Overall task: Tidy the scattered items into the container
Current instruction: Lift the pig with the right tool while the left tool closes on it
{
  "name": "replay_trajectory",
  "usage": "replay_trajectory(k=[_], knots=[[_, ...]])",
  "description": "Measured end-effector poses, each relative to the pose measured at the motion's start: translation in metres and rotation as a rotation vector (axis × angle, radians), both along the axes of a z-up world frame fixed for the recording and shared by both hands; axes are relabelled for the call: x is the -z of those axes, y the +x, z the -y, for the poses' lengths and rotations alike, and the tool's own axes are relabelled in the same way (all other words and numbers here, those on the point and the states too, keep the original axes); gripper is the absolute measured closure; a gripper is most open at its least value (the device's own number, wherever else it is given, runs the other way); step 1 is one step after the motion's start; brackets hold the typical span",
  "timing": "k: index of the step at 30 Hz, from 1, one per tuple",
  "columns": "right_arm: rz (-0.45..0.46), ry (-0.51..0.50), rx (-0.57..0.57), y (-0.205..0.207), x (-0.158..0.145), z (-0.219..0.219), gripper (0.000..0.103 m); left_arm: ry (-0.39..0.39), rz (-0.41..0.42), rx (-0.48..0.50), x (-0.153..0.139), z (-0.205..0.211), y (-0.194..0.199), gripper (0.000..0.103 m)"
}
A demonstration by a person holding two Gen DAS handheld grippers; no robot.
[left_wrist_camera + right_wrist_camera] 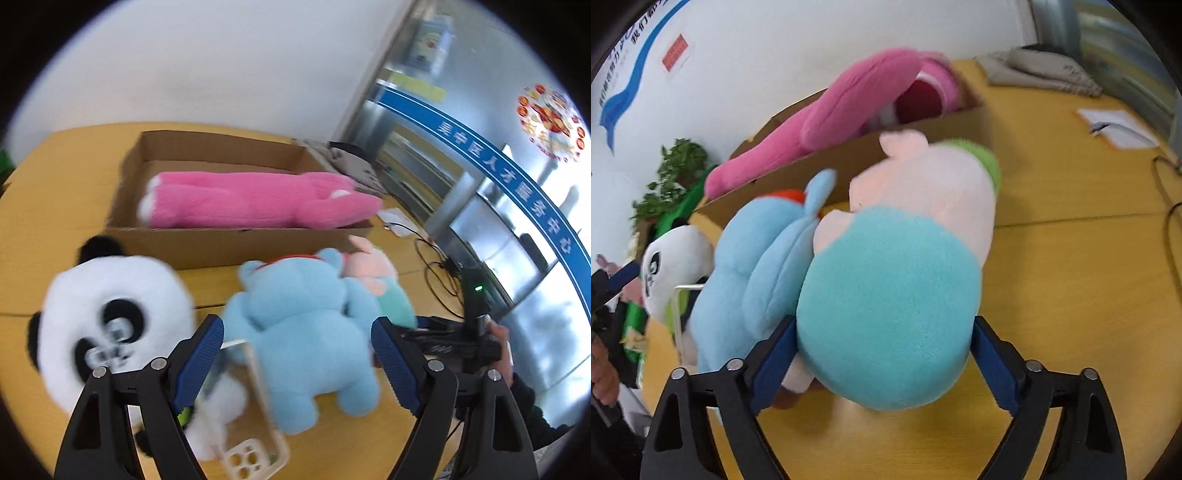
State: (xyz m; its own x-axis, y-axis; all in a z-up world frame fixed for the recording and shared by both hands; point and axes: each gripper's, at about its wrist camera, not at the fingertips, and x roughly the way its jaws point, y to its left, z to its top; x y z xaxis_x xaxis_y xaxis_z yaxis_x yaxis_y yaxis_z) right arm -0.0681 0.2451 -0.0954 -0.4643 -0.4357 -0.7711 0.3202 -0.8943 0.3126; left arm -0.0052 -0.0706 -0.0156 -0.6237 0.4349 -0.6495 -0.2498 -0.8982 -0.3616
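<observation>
My right gripper (882, 363) straddles the teal-and-pink pig plush (890, 288) on the table beside the open cardboard box (934, 127), seemingly unclamped, so it may slip; my left gripper (297, 354) gapes empty.

Left gripper (297, 354) tilted downward, jaws wide apart. Right gripper (882, 354) angled down steeper, jaws spread wide too.

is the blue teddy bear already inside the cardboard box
No, the blue teddy bear lies on the table in front of the cardboard box, which holds only the pink plush.
</observation>
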Motion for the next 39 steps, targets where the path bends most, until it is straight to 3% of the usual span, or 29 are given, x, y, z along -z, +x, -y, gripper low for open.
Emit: replay_trajectory(k=[6, 13, 15, 17, 19, 22, 26, 30, 34, 36, 39], knots=[[-0.067, -0.032, 0.004, 0.021, -0.007, -0.019, 0.027, 0.047, 0.049, 0.100, 0.002, -0.050, -0.019, 0.021], [-0.221, -0.091, 0.006, 0.052, -0.050, -0.042, 0.028, 0.124, 0.098, 0.248, 0.004, -0.110, -0.051, 0.021], [-0.256, -0.125, -0.007, 0.060, -0.062, -0.045, 0.028, 0.142, 0.152, 0.280, 0.012, -0.125, -0.063, 0.021], [-0.276, -0.153, -0.029, 0.068, -0.067, -0.045, 0.028, 0.186, 0.259, 0.310, 0.032, -0.141, -0.080, 0.021], [-0.260, -0.138, -0.043, 0.070, -0.061, -0.040, 0.028, 0.244, 0.356, 0.334, 0.053, -0.153, -0.092, 0.021], [-0.187, -0.080, -0.016, 0.068, -0.036, -0.042, 0.027, 0.245, 0.456, 0.324, 0.084, -0.171, -0.102, 0.021], [-0.136, -0.073, -0.012, 0.076, -0.013, -0.057, 0.025, 0.169, 0.430, 0.363, 0.086, -0.204, -0.097, 0.021], [-0.132, -0.039, -0.023, 0.086, -0.007, -0.072, 0.020, 0.101, 0.498, 0.375, 0.106, -0.230, -0.098, 0.021], [-0.095, -0.067, 0.005, 0.086, 0.000, -0.093, 0.016, 0.141, 0.549, 0.409, 0.125, -0.247, -0.097, 0.018], [-0.079, -0.077, 0.010, 0.087, 0.003, -0.095, 0.015, 0.197, 0.599, 0.433, 0.140, -0.252, -0.097, 0.015], [-0.092, -0.070, 0.003, 0.091, 0.004, -0.092, 0.019, 0.203, 0.587, 0.445, 0.142, -0.252, -0.095, 0.019]])
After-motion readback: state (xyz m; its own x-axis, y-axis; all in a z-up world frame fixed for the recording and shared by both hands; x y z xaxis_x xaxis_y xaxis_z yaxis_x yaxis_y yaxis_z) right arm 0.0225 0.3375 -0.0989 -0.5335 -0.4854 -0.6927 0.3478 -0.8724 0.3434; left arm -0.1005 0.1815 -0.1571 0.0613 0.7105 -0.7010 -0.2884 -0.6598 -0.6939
